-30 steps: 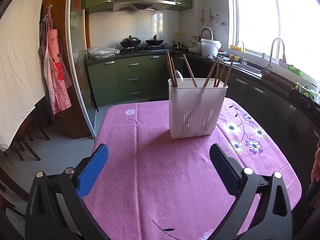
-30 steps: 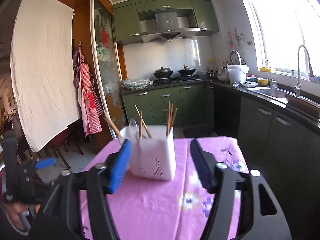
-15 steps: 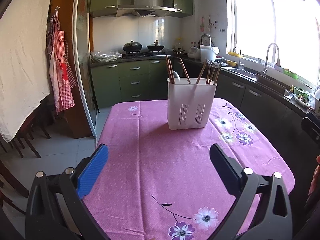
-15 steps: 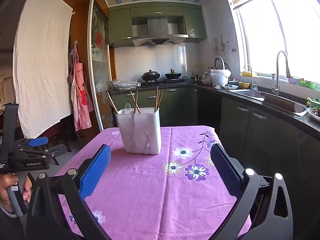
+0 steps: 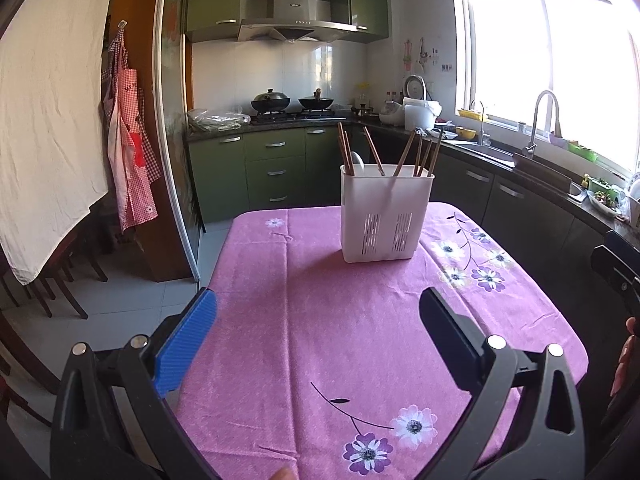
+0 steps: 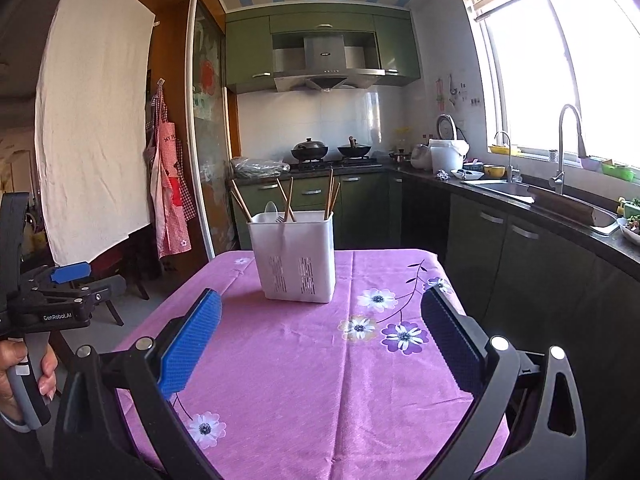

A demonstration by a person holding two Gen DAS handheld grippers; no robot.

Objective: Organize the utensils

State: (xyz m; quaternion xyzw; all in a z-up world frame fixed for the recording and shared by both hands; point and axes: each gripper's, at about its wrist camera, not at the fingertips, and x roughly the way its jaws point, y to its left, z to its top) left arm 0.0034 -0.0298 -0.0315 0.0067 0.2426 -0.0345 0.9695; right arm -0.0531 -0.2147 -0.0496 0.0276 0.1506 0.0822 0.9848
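Note:
A white slotted utensil holder (image 5: 386,216) stands upright on the far half of the pink flowered tablecloth (image 5: 320,320). Several brown chopsticks (image 5: 416,154) and a spoon (image 5: 357,161) stick out of its top. It also shows in the right wrist view (image 6: 294,258), with chopsticks (image 6: 330,194), a spoon and a fork (image 6: 279,219) in it. My left gripper (image 5: 318,324) is open and empty, well short of the holder near the table's front. My right gripper (image 6: 320,328) is open and empty, also back from the holder. The left gripper shows at the left of the right wrist view (image 6: 52,296).
Green kitchen cabinets (image 5: 272,168) and a stove with pots (image 5: 292,102) stand behind the table. A counter with a sink and tap (image 5: 536,128) runs along the right. An apron (image 5: 130,168) hangs on the left, chairs (image 5: 52,280) below it.
Both grippers have pulled back and away from the utensil holder, which now looks smaller and farther off. Both stay open and empty.

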